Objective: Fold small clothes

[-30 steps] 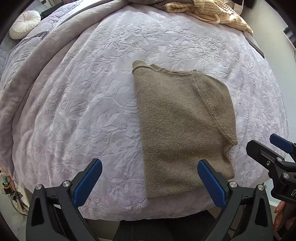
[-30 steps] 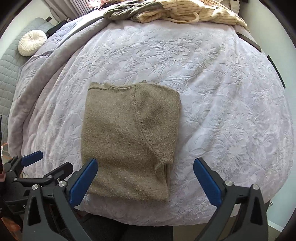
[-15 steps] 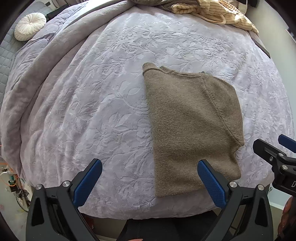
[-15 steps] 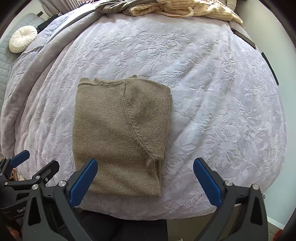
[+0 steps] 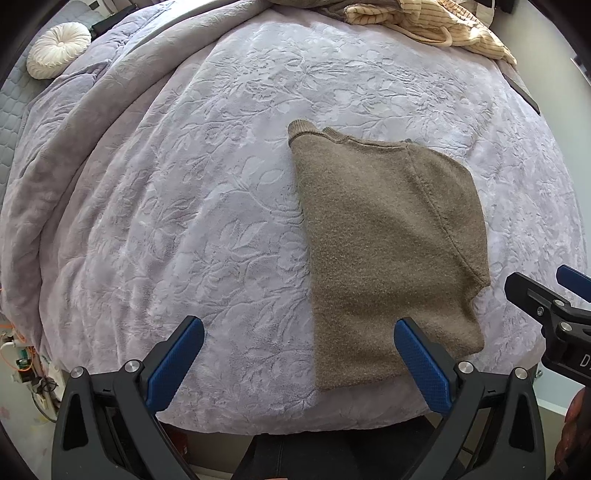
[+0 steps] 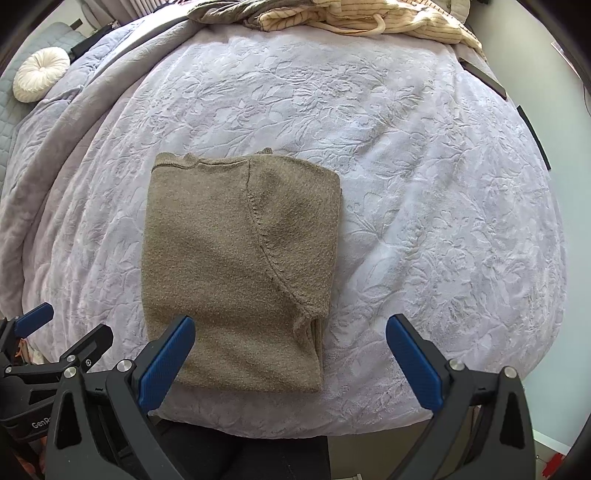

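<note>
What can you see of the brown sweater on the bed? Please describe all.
The brown sweater is a fuzzy olive-brown knit, folded into a rough rectangle, with a ribbed edge at its far end and a curved seam across the top layer. Stacked layers show at its near right corner. It lies flat on the embossed lilac blanket. Neither hand-held gripper touches it.

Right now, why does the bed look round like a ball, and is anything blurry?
Left wrist view: the fisheye lens bulges the bed cover; dark corners, sharp brown sweater. Right wrist view: same bulge, bright light on the striped clothes, sweater crisp, no blur.
</note>
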The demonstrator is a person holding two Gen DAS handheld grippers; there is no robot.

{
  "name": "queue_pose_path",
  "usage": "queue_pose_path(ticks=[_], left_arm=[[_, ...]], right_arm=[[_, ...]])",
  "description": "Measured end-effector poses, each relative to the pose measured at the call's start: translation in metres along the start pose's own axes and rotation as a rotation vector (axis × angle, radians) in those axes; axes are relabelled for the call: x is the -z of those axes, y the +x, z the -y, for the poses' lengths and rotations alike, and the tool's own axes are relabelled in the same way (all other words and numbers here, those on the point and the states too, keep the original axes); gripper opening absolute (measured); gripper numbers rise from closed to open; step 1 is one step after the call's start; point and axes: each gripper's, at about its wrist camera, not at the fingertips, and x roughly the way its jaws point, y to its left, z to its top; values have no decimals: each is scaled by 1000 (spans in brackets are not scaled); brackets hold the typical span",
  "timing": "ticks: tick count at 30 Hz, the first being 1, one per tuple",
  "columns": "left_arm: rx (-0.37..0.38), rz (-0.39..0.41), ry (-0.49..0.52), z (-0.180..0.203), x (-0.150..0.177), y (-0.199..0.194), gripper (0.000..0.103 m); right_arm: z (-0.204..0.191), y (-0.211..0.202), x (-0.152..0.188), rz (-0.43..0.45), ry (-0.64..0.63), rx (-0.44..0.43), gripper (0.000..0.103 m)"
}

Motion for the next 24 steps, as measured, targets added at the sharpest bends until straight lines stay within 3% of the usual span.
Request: queue_pose_path(ticks=[24], left_arm=[[-5, 2, 5, 1, -3, 0, 103]], right_arm=[[-4, -1, -2, -3, -12, 8, 103]])
